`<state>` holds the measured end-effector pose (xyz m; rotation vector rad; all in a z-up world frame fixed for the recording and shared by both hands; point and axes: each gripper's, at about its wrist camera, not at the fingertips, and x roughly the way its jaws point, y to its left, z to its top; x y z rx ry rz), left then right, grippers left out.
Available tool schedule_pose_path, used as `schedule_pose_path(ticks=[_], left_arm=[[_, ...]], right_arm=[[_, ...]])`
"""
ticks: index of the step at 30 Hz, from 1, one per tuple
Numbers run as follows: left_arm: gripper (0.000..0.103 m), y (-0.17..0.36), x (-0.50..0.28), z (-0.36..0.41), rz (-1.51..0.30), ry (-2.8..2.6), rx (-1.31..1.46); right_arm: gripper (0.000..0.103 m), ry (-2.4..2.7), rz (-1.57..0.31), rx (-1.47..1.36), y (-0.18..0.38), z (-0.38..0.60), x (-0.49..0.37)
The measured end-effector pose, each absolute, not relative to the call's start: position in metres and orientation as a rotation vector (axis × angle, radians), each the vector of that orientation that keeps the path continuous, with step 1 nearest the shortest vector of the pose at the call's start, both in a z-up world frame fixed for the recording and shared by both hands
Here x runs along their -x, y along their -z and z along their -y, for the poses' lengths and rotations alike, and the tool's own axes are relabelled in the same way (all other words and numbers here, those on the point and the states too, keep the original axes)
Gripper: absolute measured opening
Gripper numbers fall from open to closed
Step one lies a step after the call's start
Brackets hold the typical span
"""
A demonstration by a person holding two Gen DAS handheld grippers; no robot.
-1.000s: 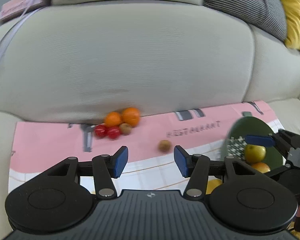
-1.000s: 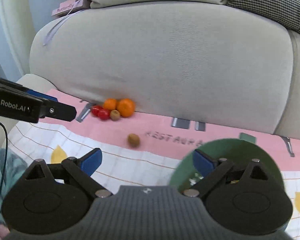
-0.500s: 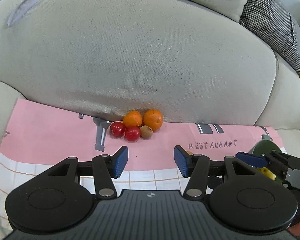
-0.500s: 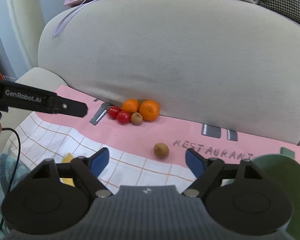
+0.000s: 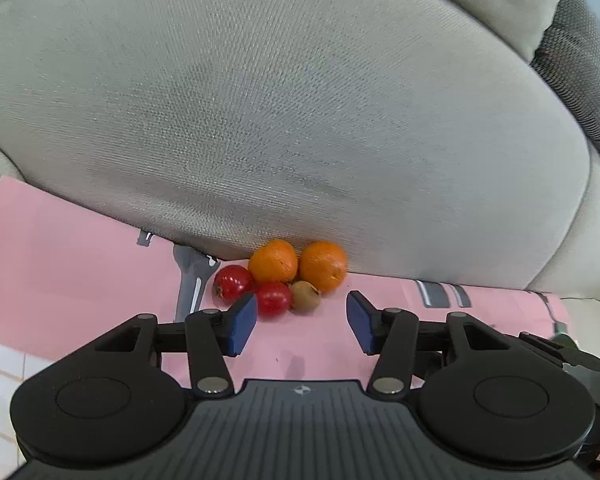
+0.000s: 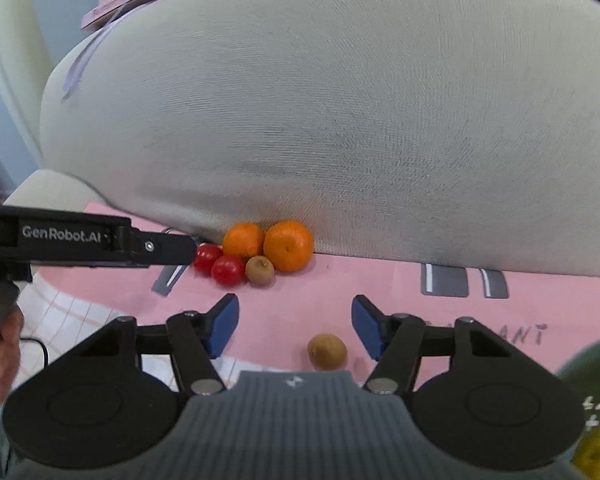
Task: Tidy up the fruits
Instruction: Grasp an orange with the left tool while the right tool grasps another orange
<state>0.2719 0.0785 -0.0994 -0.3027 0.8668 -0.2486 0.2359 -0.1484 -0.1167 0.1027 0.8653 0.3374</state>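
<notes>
The left gripper (image 5: 302, 322) is spread and empty, with the cluster of 5 fruits (image 5: 281, 276) just ahead against the sofa cushion (image 5: 300, 120), the red fruit (image 5: 273, 298) nearest its left pad. The right gripper (image 6: 295, 326), also spread and empty, has the lone kiwi (image 6: 327, 351) low between its fingers on the pink mat (image 6: 332, 292), so it looks nearer that fruit.

Both the left gripper (image 5: 302, 322) and right gripper (image 6: 295, 326) hover with fingers spread apart.

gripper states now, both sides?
Left gripper: open, empty, just short of the red, orange and brown fruit cluster.
Right gripper: open, empty.
</notes>
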Motion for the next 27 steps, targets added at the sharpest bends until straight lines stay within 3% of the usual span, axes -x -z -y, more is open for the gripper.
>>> schedule_pose_path(ticks=[8, 15, 27], left_arm=[[0.056, 0.126, -0.310, -0.077, -0.918, 0.248, 0.328], [0.047, 0.141, -0.338, -0.080, -0.963, 0.282, 0.344], [0.050, 0.141, -0.361, -0.071, -0.994, 0.330, 0.165]], right_arm=[[0.046, -0.327, -0.909, -0.245, 0.143, 0.147, -0.281], [0.045, -0.354, -0.925, -0.314, 0.160, 0.145, -0.312], [0.045, -0.430, -0.936, -0.370, 0.179, 0.146, -0.327]])
